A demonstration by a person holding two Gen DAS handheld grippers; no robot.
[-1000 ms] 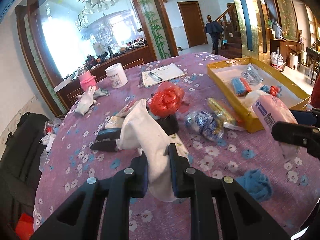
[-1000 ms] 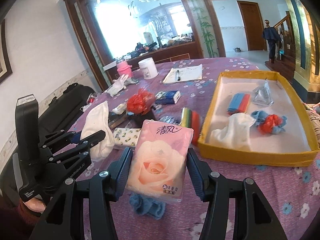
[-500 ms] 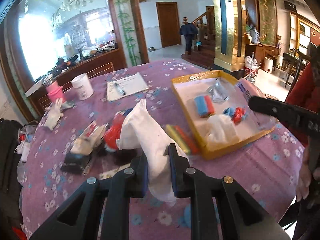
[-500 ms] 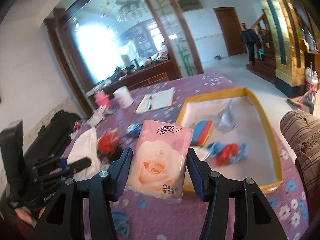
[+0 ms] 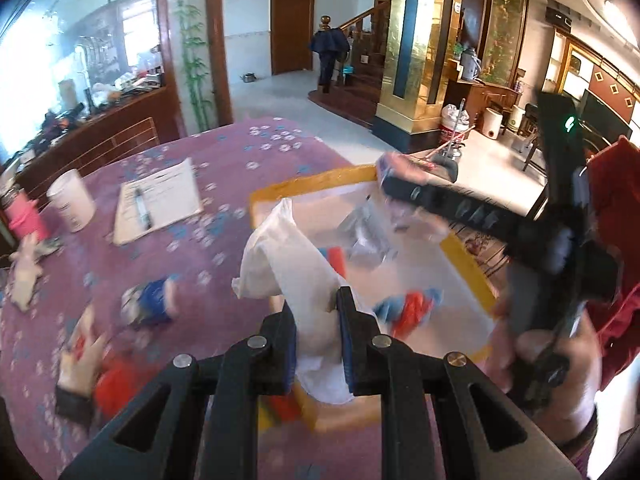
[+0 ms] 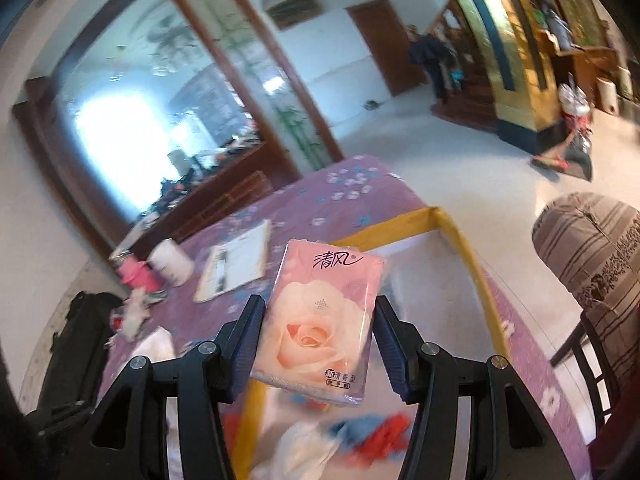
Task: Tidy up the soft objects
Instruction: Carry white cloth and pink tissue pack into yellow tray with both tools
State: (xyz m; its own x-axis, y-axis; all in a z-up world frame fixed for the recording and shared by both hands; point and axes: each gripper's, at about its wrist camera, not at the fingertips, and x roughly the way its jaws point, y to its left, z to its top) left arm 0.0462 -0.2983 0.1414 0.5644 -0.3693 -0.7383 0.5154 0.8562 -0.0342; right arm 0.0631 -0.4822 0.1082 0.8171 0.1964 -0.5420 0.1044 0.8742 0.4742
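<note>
My left gripper (image 5: pixel 316 332) is shut on a white cloth (image 5: pixel 288 268) and holds it above the near edge of the yellow-rimmed tray (image 5: pixel 320 182). My right gripper (image 6: pixel 316 340) is shut on a pink tissue pack with a rose print (image 6: pixel 320 320), raised over the same tray (image 6: pixel 464 248). In the left wrist view the right gripper (image 5: pixel 400 184) reaches in from the right above the tray's far side, held by a hand. Inside the tray lie a blue and red soft bundle (image 5: pixel 408 308), a clear plastic packet (image 5: pixel 364 236) and a white cloth (image 6: pixel 304 448).
On the purple flowered tablecloth (image 5: pixel 224 152) lie a notepad with a pen (image 5: pixel 158 198), a white cup (image 5: pixel 72 204), a pink cup (image 5: pixel 24 220), a blue-and-white packet (image 5: pixel 150 304) and red items at the near left. A striped chair (image 6: pixel 592 264) stands right of the table.
Both grippers swung right and toward the tray, each keeping its load. The tray now sits directly under them, and the clutter on the table has slid to the left of both views.
</note>
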